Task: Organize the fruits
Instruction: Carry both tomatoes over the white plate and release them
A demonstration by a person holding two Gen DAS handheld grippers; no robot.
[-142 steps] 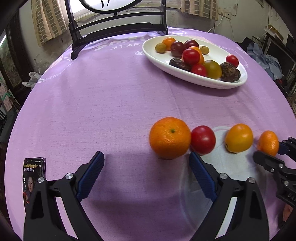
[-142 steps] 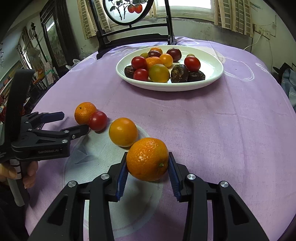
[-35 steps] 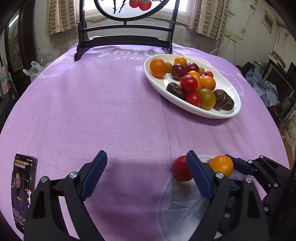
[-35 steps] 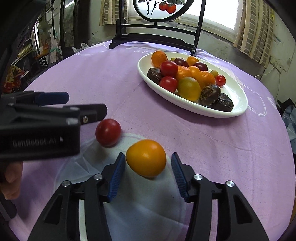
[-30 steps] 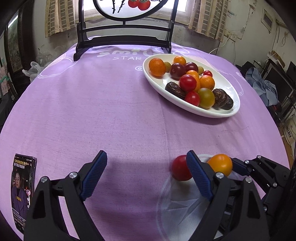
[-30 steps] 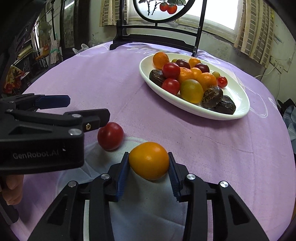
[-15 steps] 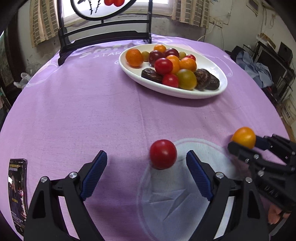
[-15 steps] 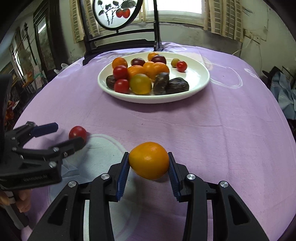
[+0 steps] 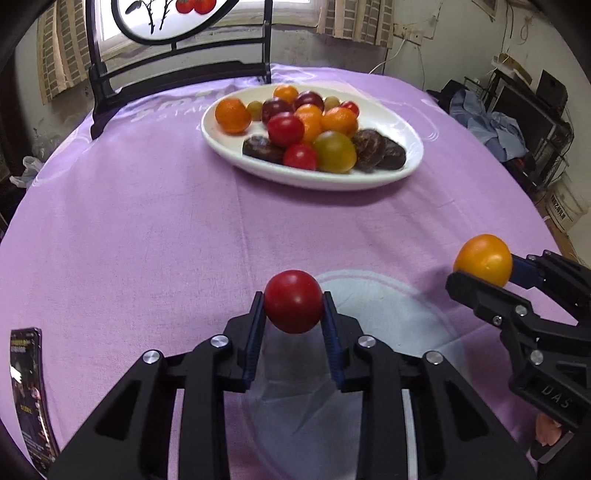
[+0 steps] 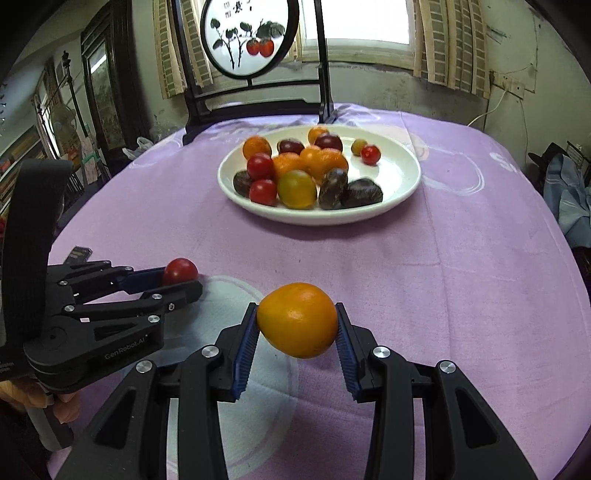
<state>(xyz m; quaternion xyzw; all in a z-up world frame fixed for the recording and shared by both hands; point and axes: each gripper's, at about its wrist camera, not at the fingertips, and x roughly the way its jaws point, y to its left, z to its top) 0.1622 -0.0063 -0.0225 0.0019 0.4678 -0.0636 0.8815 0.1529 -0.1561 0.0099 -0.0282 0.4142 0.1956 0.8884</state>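
Note:
My left gripper [image 9: 293,306] is shut on a red tomato [image 9: 293,301], held just above the purple cloth; the tomato also shows in the right wrist view [image 10: 180,271]. My right gripper [image 10: 296,321] is shut on an orange-yellow fruit [image 10: 297,319] and holds it above the table; the fruit shows at the right of the left wrist view [image 9: 483,259]. A white oval plate [image 9: 406,129] at the far side holds several tomatoes, oranges and dark fruits; the plate also shows in the right wrist view [image 10: 402,162].
A phone [image 9: 27,391] lies at the table's left edge. A black wooden stand with a round painted screen [image 10: 251,33] rises behind the plate. A pale round patch [image 9: 369,332] marks the cloth under the grippers. The table edge curves away at right.
My left gripper has closed on the red tomato, which it only straddled before. My right gripper has carried the orange-yellow fruit a little higher and nearer the plate.

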